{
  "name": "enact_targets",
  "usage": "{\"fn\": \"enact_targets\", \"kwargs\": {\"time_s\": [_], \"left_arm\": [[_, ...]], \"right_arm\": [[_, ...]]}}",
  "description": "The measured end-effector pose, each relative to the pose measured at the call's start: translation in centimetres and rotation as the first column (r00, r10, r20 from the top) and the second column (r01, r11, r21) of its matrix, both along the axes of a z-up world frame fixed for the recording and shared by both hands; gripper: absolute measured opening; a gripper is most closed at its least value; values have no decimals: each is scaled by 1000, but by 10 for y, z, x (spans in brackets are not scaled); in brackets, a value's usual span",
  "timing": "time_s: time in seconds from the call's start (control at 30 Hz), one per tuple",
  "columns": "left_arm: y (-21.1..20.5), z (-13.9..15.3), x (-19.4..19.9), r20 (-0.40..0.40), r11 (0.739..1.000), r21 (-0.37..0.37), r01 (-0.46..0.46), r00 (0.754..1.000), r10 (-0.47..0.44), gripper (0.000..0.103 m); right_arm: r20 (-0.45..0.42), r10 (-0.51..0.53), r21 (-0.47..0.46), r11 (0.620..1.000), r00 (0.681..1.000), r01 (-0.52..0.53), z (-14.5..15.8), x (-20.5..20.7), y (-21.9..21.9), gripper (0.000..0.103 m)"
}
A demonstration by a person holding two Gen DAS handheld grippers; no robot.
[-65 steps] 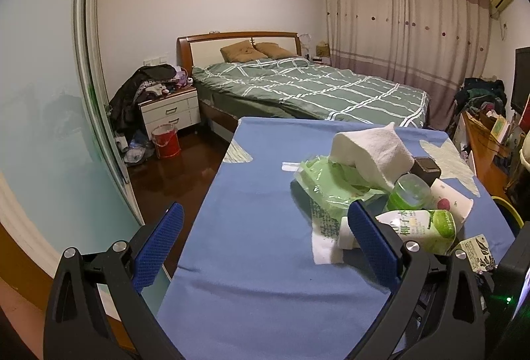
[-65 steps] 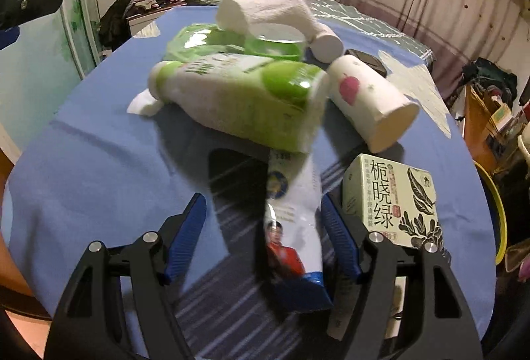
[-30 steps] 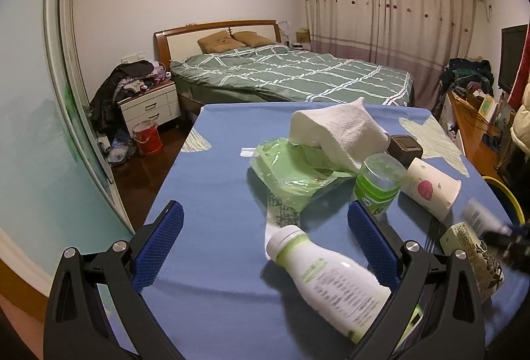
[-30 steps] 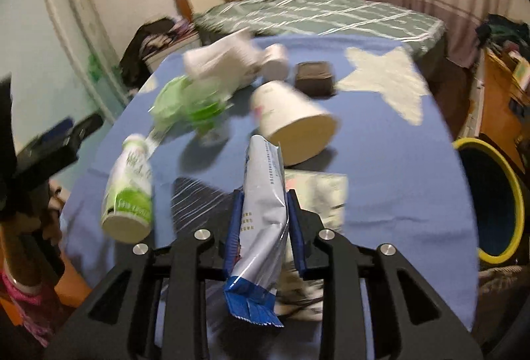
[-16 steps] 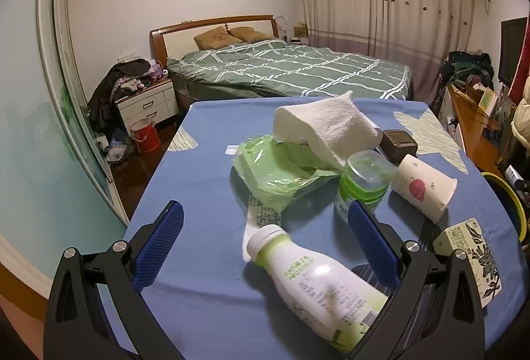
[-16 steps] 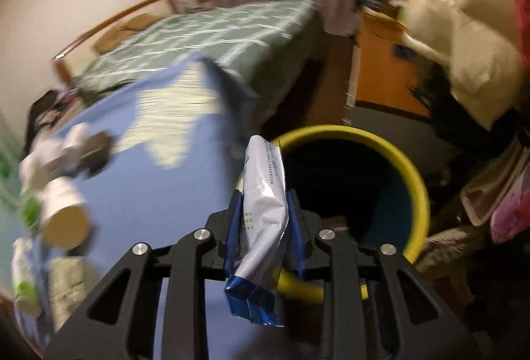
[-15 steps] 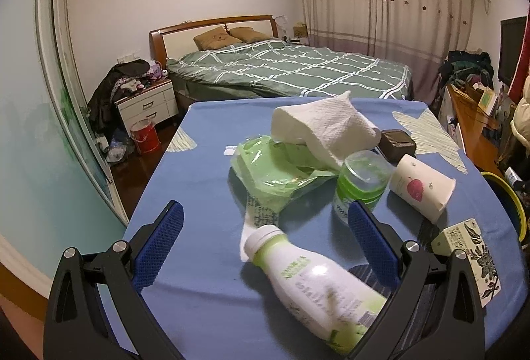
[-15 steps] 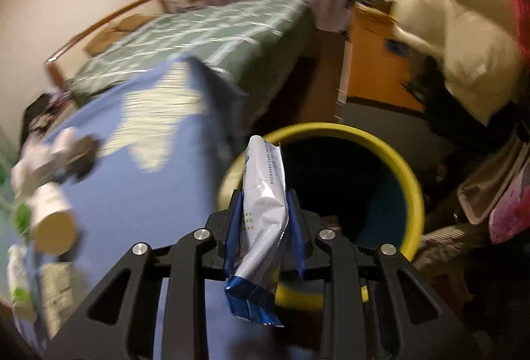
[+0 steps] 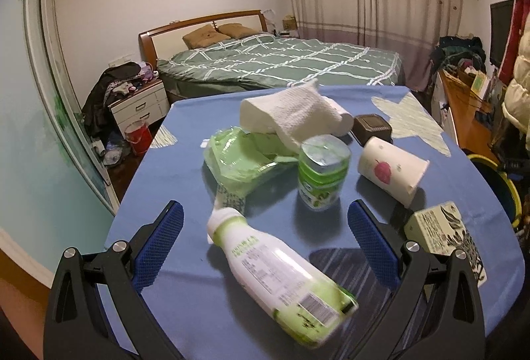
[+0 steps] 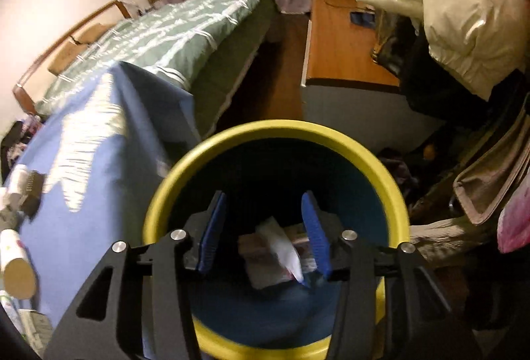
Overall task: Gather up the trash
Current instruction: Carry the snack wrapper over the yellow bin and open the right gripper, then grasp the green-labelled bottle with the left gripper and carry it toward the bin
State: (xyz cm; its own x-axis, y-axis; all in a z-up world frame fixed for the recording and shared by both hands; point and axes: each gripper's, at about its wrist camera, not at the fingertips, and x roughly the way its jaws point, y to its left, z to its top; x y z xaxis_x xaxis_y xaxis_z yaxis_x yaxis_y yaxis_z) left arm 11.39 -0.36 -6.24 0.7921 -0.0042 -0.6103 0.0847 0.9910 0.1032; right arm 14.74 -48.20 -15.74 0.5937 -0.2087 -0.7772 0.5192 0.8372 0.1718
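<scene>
My right gripper (image 10: 263,234) is open and empty above the yellow-rimmed blue bin (image 10: 381,171). The white and blue snack wrapper (image 10: 281,252) lies inside the bin on other trash. My left gripper (image 9: 265,237) is open over the blue table (image 9: 159,194). A white and green bottle (image 9: 278,274) lies on its side between its fingers. Beyond it stand a green container (image 9: 321,178), a tipped paper cup (image 9: 391,174), a green plastic bag (image 9: 245,161), a paper towel roll (image 9: 294,115) and a tea box (image 9: 444,234).
A small dark box (image 9: 372,126) sits behind the cup. The bin shows at the table's right edge (image 9: 493,174). A bed (image 9: 281,62), a nightstand (image 9: 139,105), a wooden desk (image 10: 338,38) and a cream jacket (image 10: 447,5) surround the table.
My right gripper swung from the table to over the bin, opened, and let the wrapper fall into it. My left gripper has moved closer to the bottle.
</scene>
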Motion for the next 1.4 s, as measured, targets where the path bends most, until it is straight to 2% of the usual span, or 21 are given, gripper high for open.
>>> {"fn": "enact_targets", "kwargs": {"time_s": [0.07, 0.13, 0.3, 0.57, 0.73, 1.03, 1.2, 1.4], "left_arm": [[-5, -3, -7, -10, 1000, 9, 11, 1000, -11, 98], [-9, -8, -16, -32, 1000, 11, 28, 999, -28, 98], [-19, -25, -38, -77, 997, 5, 75, 994, -74, 98], [-23, -50, -35, -127, 999, 6, 43, 991, -42, 97], [-18, -55, -37, -125, 1000, -20, 20, 992, -23, 85], [-9, -61, -30, -134, 998, -51, -30, 991, 23, 76], [-5, -59, -30, -122, 998, -57, -20, 992, 13, 71], [6, -43, -33, -85, 999, -39, 6, 996, -9, 62]], "right_arm": [[30, 22, -6, 1000, 999, -22, 7, -4, 11, 53], [78, 68, -12, 998, 995, -67, 15, -12, 35, 55], [134, 140, -39, 990, 981, -136, 21, -18, 74, 55], [151, 133, -21, 991, 980, -131, 24, -19, 85, 56], [143, 123, -18, 992, 982, -122, 23, -19, 85, 55], [129, 127, -26, 992, 983, -125, 22, -15, 87, 55], [122, 131, -31, 991, 984, -128, 22, -13, 89, 56], [118, 133, -31, 991, 984, -130, 22, -13, 90, 56]]}}
